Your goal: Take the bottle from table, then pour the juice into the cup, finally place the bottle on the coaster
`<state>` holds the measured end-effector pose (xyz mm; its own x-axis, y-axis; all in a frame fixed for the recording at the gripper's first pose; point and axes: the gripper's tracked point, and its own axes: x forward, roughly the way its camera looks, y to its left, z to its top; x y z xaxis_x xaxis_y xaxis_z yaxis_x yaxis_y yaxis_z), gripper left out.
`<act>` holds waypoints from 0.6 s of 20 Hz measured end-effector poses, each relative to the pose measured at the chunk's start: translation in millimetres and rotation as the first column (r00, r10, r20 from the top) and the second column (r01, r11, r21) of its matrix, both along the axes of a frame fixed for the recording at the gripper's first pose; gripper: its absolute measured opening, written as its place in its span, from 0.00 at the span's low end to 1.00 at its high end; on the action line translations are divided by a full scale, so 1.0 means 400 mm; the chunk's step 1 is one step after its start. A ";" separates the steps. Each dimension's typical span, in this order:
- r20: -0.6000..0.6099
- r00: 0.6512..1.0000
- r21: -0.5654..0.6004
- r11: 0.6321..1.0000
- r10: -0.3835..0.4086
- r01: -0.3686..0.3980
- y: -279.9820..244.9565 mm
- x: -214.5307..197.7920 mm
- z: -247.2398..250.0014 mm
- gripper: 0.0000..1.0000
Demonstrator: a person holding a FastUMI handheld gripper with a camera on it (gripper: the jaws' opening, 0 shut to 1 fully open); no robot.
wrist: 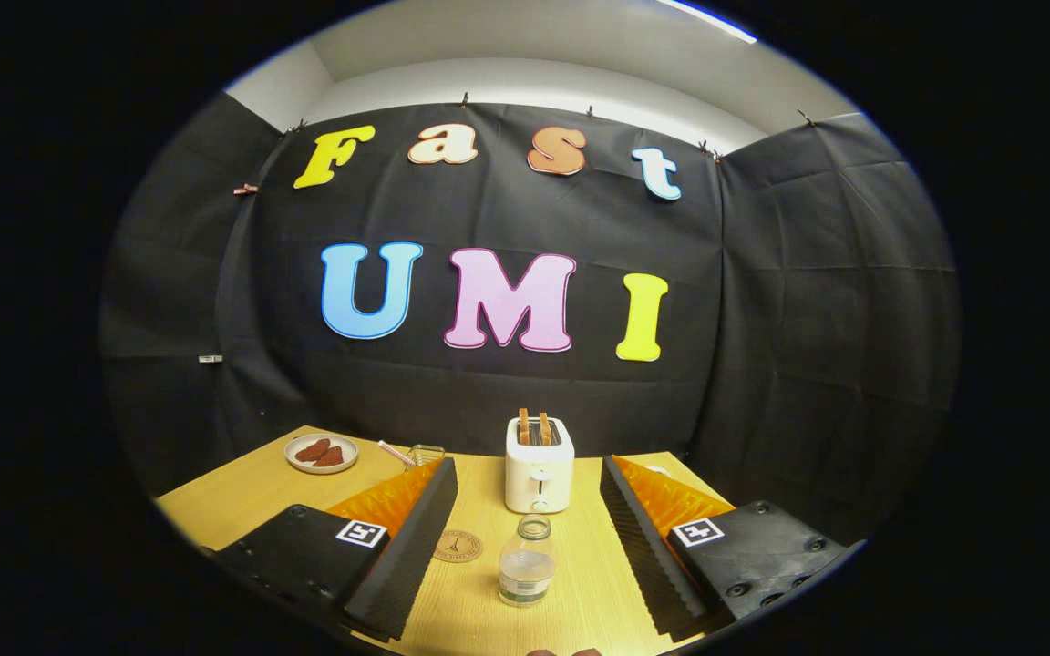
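Observation:
A small clear bottle with no cap and a little pale liquid in it stands upright on the wooden table, between my two fingers. My gripper is open wide, and neither finger touches the bottle. A round brown coaster lies flat just left of the bottle, close to the left finger. A clear glass cup with a striped straw stands beyond the left finger, partly hidden by it.
A white toaster holding two slices of toast stands just beyond the bottle. A small plate with reddish-brown food sits at the far left of the table. Black cloth walls close in the back and sides.

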<state>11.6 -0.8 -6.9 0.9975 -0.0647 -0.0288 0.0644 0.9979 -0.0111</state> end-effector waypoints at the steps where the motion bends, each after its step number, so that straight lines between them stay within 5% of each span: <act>1: -0.003 1.000 -0.004 1.000 0.004 -0.004 0.000 0.006 0.001 0.97; 12: -0.069 0.995 0.042 0.997 0.069 -0.066 -0.030 0.050 -0.076 0.97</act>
